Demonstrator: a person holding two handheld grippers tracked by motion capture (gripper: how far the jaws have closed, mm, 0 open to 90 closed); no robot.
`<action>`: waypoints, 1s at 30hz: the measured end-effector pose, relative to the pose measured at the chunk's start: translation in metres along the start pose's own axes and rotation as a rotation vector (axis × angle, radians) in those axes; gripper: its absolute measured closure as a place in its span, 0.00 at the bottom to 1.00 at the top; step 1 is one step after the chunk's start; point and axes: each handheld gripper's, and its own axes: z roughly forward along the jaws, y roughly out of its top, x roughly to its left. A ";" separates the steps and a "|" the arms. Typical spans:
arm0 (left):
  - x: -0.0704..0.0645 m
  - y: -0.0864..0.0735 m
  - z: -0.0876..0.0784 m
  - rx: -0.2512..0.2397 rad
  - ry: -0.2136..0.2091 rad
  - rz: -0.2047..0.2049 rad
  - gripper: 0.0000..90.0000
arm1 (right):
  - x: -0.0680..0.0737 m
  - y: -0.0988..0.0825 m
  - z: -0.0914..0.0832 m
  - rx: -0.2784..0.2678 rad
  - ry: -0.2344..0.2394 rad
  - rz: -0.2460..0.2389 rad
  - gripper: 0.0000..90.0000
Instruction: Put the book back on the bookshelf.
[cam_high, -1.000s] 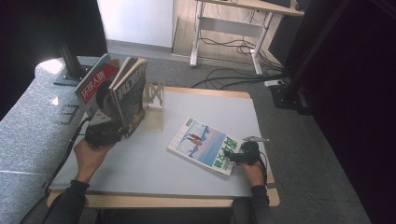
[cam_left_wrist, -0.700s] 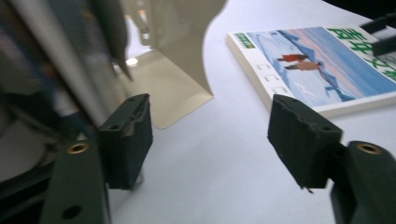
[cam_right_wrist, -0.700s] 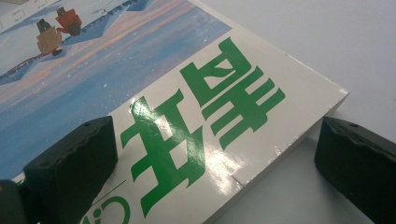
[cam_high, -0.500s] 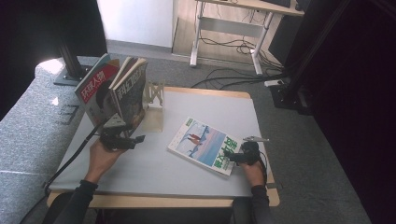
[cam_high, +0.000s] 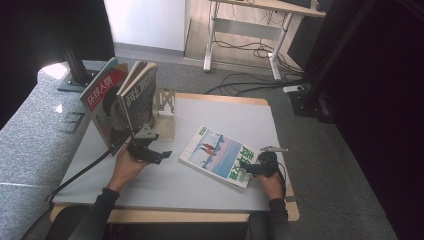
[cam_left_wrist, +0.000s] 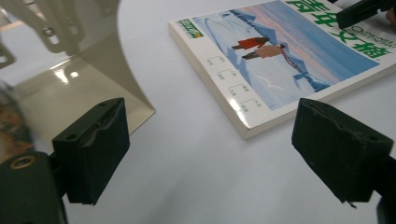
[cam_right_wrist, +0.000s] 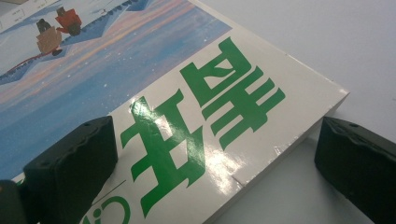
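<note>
A flat book (cam_high: 220, 155) with a blue winter cover and green characters lies at the table's right middle. My right gripper (cam_high: 250, 169) is open and straddles its near corner. One pad (cam_right_wrist: 70, 163) hovers over the cover (cam_right_wrist: 187, 93), and the other pad (cam_right_wrist: 355, 158) sits off the edge above the table. My left gripper (cam_high: 162, 155) is low over the table between the bookend and the book's left edge (cam_left_wrist: 280, 60). Its jaws have just been opening and stand open (cam_left_wrist: 210, 126) with nothing between them.
Two magazines (cam_high: 107, 100) (cam_high: 142, 95) stand leaning against a cream metal bookend (cam_high: 165, 107) at the table's left rear, and its flat base (cam_left_wrist: 84, 93) lies just left of my left gripper. A grey couch (cam_high: 30, 130) borders the table (cam_high: 225, 112) on the left.
My left gripper came away from the foot of the standing magazines, moved right and down toward the flat book, and its jaws widened. The right gripper stayed put.
</note>
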 end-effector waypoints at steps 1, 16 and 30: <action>-0.001 0.000 0.003 0.007 -0.004 0.007 0.10 | 0.000 0.000 0.000 0.000 0.000 0.000 0.00; -0.014 0.000 0.053 0.107 -0.074 0.065 0.06 | 0.004 -0.001 -0.002 -0.007 -0.020 -0.011 0.00; -0.020 0.003 0.091 0.162 -0.164 0.056 0.12 | 0.014 -0.001 -0.004 0.002 -0.036 -0.050 0.00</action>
